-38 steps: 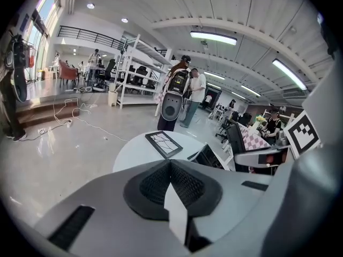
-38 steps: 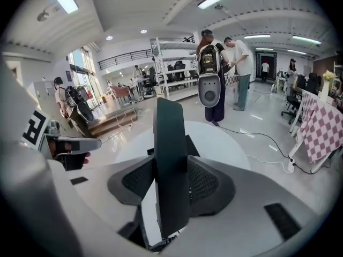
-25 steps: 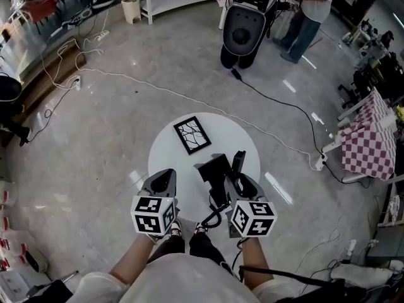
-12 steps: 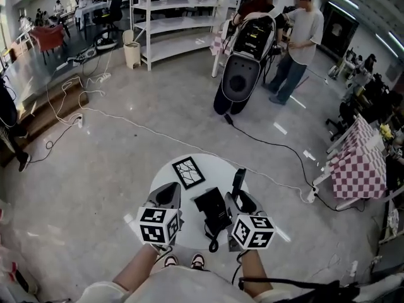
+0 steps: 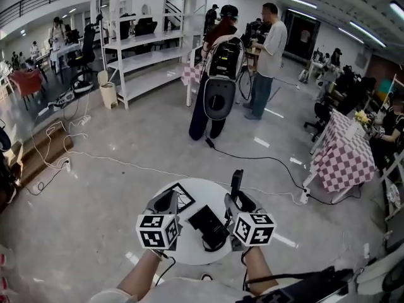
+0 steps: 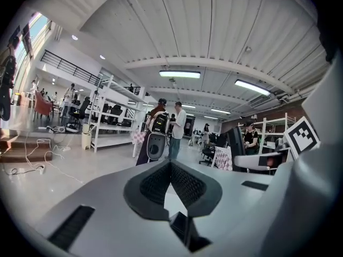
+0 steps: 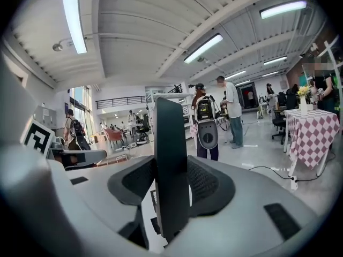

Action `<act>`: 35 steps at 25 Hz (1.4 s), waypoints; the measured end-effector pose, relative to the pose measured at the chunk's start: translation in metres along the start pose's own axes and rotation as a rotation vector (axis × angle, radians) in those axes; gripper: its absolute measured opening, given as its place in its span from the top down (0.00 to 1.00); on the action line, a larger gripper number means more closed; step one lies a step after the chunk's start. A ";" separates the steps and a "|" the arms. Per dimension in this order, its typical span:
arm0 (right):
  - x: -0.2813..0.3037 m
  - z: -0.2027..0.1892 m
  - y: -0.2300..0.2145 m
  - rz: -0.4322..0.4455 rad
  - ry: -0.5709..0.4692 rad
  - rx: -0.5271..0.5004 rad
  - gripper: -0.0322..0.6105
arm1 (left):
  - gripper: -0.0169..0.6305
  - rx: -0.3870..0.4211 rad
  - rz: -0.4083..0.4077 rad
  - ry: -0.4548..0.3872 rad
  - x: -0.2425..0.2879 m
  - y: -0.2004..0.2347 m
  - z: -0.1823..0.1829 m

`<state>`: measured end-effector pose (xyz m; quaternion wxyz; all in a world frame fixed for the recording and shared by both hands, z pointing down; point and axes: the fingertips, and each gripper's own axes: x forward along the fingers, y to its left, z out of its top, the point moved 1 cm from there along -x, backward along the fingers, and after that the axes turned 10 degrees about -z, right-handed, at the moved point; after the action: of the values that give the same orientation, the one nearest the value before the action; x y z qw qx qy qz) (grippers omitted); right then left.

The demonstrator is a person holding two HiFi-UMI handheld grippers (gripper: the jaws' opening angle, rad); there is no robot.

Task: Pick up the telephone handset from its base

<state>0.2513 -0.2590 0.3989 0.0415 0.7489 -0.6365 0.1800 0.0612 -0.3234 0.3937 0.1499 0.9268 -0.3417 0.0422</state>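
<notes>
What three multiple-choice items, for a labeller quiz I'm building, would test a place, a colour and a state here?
1. The round table top is: A white; B red; C green.
2. The handset is: A lying on the table; B upright in the right hand-held gripper; C on the floor.
3. The left hand-held gripper is: A shut, empty; B shut on the handset; C wide open.
Key: A, the top shows white; B, the jaws clamp it; A, its pads meet on nothing.
</notes>
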 end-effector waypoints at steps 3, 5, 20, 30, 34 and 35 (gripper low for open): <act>-0.005 0.005 -0.005 -0.030 -0.025 0.019 0.63 | 0.95 0.018 -0.030 0.000 0.005 -0.005 0.004; -0.010 0.007 -0.009 -0.044 -0.032 0.019 0.63 | 0.95 0.025 -0.048 0.002 0.008 -0.011 0.004; -0.022 0.000 -0.032 0.012 -0.040 0.086 0.63 | 0.95 0.000 -0.022 0.031 0.021 -0.034 -0.017; -0.017 0.002 -0.055 0.113 -0.008 0.081 0.63 | 0.95 -0.044 0.084 0.010 0.028 -0.055 -0.031; -0.017 0.001 -0.056 0.129 -0.008 0.074 0.63 | 0.95 -0.043 0.092 0.009 0.027 -0.057 -0.038; -0.017 0.000 -0.056 0.127 -0.005 0.079 0.63 | 0.95 -0.041 0.092 0.010 0.026 -0.056 -0.039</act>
<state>0.3036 -0.2330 0.4031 -0.0011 0.7084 -0.6753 0.2054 0.1185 -0.2870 0.4215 0.1688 0.9065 -0.3841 0.0468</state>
